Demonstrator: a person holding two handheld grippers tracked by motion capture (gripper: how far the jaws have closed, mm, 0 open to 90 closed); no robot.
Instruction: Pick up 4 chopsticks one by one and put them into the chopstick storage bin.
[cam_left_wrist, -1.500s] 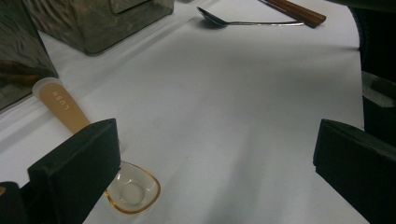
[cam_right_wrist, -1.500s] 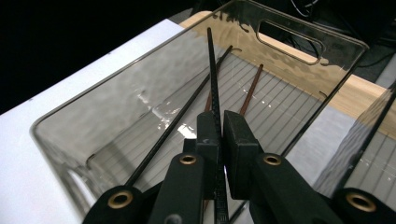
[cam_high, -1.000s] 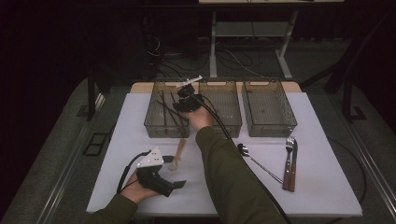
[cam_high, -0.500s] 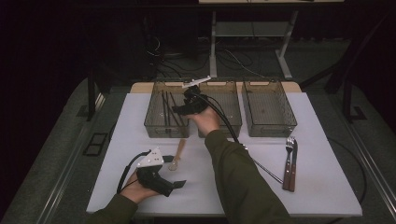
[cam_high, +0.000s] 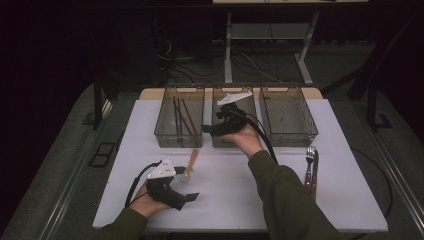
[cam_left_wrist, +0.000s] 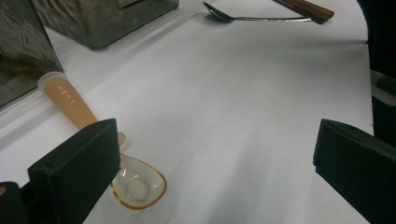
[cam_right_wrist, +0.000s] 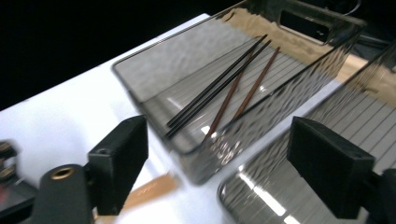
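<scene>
We see the right gripper (cam_high: 206, 129) held above the near end of the gap between the left bin (cam_high: 167, 136) and the middle bin (cam_high: 218, 141), its jaws pointing left. Its jaws have just been opening and now stand wide apart with nothing between them. In the right gripper view the chopsticks (cam_right_wrist: 224, 91) lie loose on the floor of the left bin, two black ones and two brown ones, crossing one another slightly and touching no jaw. From above, those chopsticks (cam_high: 181, 115) run lengthways from the near part of the bin toward its far end.

Our left gripper (cam_high: 196, 196) rests low at the near left part of the white table (cam_high: 340, 210), jaws pointing right, spread wide and holding nothing. In the left gripper view a clear amber spoon (cam_left_wrist: 135, 186) lies on the table just beside the left jaw, its tan handle reaching away toward the bins. From above, that spoon (cam_high: 190, 165) sits between the left gripper and the left bin.

The right bin (cam_high: 306, 134) stands at the far right. Near the right edge of the table lie a fork (cam_high: 310, 161) and a brown-handled utensil (cam_high: 314, 175) side by side, and the left gripper view shows a metal spoon (cam_left_wrist: 252, 17) on the table farther off
</scene>
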